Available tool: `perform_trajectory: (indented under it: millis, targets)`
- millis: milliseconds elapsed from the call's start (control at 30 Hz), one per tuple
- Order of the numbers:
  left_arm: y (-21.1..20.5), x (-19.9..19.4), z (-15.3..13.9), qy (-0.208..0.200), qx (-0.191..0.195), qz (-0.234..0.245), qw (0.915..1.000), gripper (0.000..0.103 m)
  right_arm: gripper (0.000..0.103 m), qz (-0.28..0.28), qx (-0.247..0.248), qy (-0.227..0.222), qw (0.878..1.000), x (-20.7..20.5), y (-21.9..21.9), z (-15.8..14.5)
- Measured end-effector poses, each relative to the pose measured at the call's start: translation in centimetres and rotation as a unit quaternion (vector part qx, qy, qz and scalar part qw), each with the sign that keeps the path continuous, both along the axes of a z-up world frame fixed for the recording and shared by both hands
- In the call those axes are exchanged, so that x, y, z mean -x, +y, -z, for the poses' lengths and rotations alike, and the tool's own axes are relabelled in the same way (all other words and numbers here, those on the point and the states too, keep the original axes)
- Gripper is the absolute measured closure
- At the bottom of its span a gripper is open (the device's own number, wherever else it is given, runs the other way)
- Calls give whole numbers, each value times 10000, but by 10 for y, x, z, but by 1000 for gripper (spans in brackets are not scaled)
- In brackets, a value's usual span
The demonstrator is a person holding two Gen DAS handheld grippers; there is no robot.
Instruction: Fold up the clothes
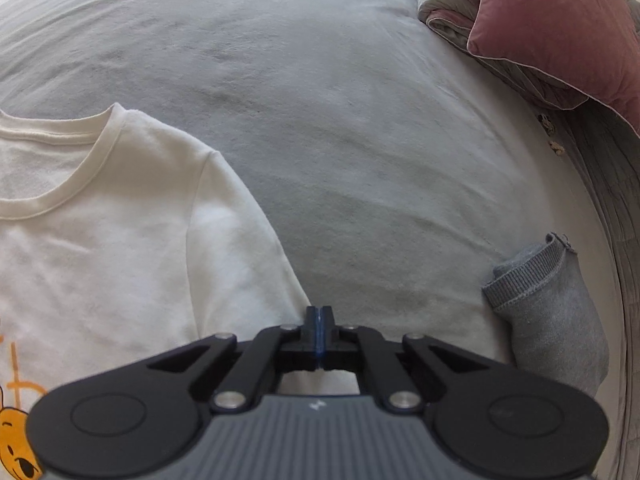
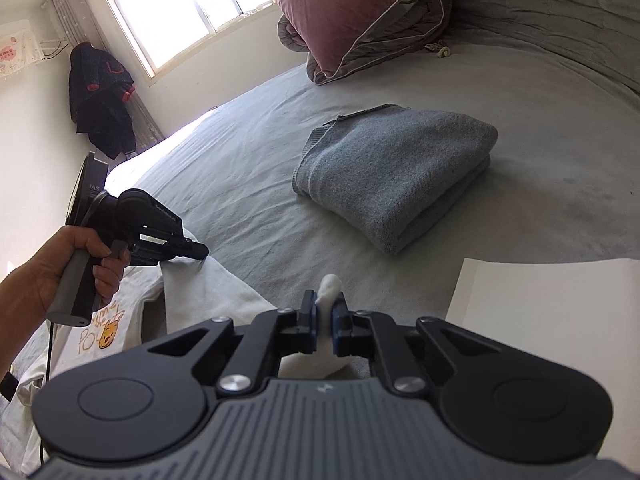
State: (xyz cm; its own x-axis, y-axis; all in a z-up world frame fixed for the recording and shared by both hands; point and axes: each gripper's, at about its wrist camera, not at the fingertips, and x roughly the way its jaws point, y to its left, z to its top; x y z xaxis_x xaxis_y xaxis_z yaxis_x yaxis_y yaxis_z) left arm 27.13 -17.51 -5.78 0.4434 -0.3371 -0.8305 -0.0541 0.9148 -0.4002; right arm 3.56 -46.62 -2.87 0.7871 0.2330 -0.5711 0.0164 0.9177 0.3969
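Left wrist cam sits low and close over the bed [image 1: 320, 80], looking along its fingers toward the pink pillow [image 1: 560, 20] at the far right corner. Right wrist cam rides higher, facing the window [image 2: 192, 4]. Both catch the white shirt [image 1: 120, 240] and that pillow.

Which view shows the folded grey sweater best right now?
The right wrist view: the folded grey sweater lies whole and unobstructed on the bed sheet, its stacked layers visible. The left wrist view catches only a ribbed cuff and part of the sweater at its right edge, beyond the white T-shirt.
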Motion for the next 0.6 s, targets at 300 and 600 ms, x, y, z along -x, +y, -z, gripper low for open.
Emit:
perform_trajectory:
  millis: [300, 600]
  targets:
    - [10, 1, -25, -855, 1467, -461, 9844, 103, 95, 548, 1269, -439, 9894, -27, -13, -61]
    - [4, -8, 6, -1011, 1864, -361, 9766, 103, 95, 494, 1808, 193, 9821, -126, -32, -48]
